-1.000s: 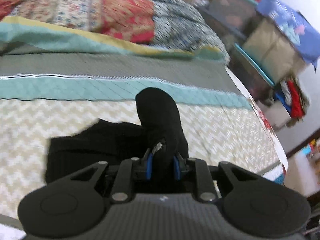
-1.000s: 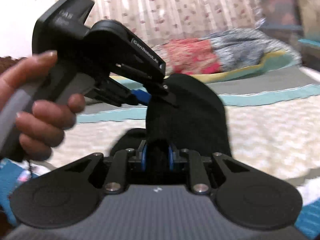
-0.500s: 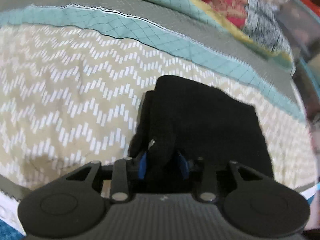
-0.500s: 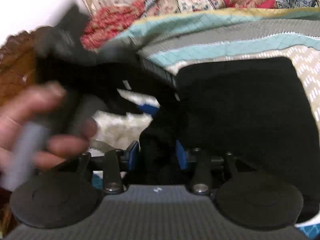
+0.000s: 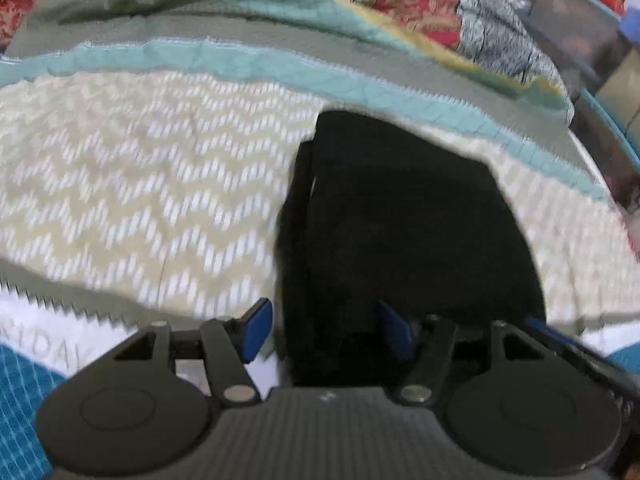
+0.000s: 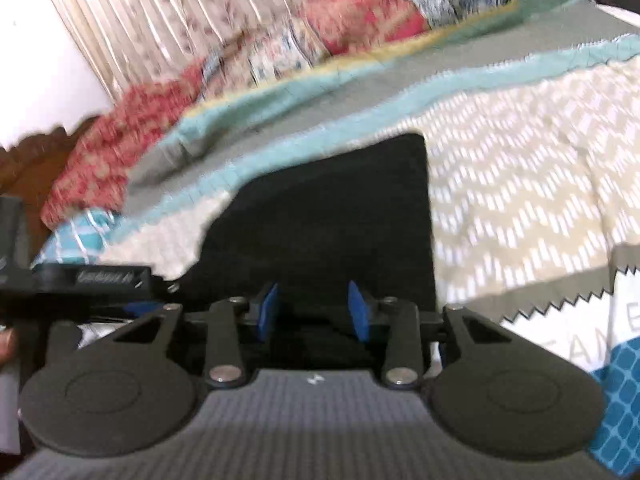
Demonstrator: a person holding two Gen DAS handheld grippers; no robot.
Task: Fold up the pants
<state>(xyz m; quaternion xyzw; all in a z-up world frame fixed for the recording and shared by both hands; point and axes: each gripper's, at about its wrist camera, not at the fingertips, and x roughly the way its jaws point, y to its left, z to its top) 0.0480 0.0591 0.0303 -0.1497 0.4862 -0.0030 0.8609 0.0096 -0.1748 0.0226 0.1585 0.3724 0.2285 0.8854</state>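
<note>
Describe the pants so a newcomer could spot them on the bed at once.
Find the bed's beige zigzag quilt, below its teal stripe. On it lie the pants, a folded, flat black block. Nothing else on the quilt is plain black cloth.

Both wrist views close above pants [image 5: 400, 232]

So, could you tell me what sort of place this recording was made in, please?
Most likely a bedroom at home: the black pants lie on a bed with a chevron-patterned quilt, patchwork bedding is heaped at the far edge, and a pleated floral curtain hangs behind.
</note>
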